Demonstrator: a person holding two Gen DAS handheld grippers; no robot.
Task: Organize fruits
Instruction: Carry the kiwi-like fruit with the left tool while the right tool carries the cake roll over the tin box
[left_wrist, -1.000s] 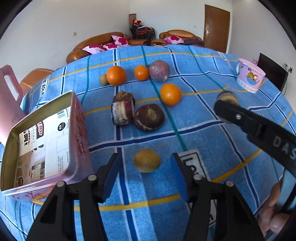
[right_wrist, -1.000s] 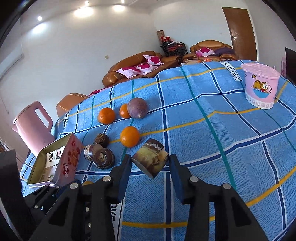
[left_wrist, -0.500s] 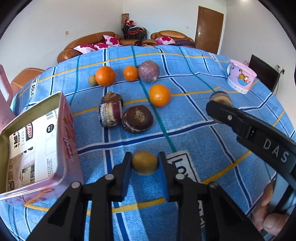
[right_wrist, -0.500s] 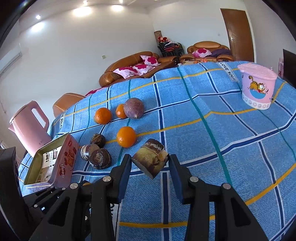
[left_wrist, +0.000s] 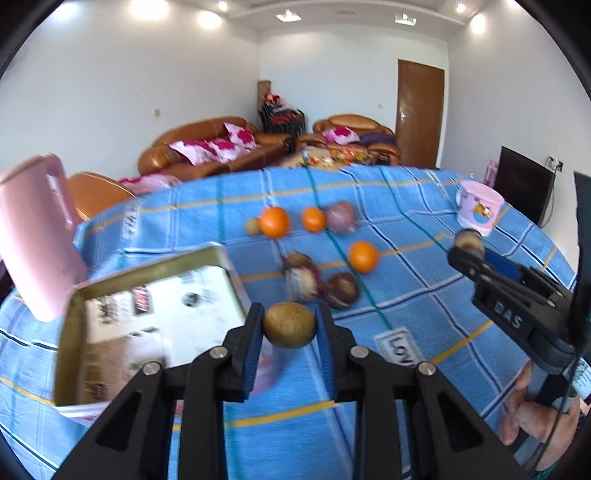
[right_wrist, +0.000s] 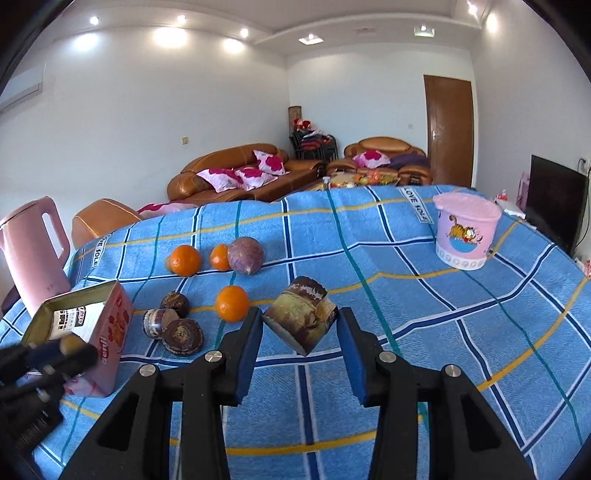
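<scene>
My left gripper is shut on a round brown-yellow fruit, held above the blue checked cloth just right of the open tin box. My right gripper is shut on a cut brown fruit piece, held above the cloth. On the cloth lie three oranges, a purple round fruit and three dark brown fruits. The right gripper also shows at the right of the left wrist view. The left gripper is blurred beside the tin box.
A pink kettle stands at the table's left edge behind the tin. A pink cartoon cup stands at the far right. A person's hand holds the right gripper. Sofas and a dark screen lie beyond the table.
My left gripper shut on the round brown-yellow fruit and lifted it off the cloth, up beside the tin box. My right gripper rose a little and tipped up with the cut piece.
</scene>
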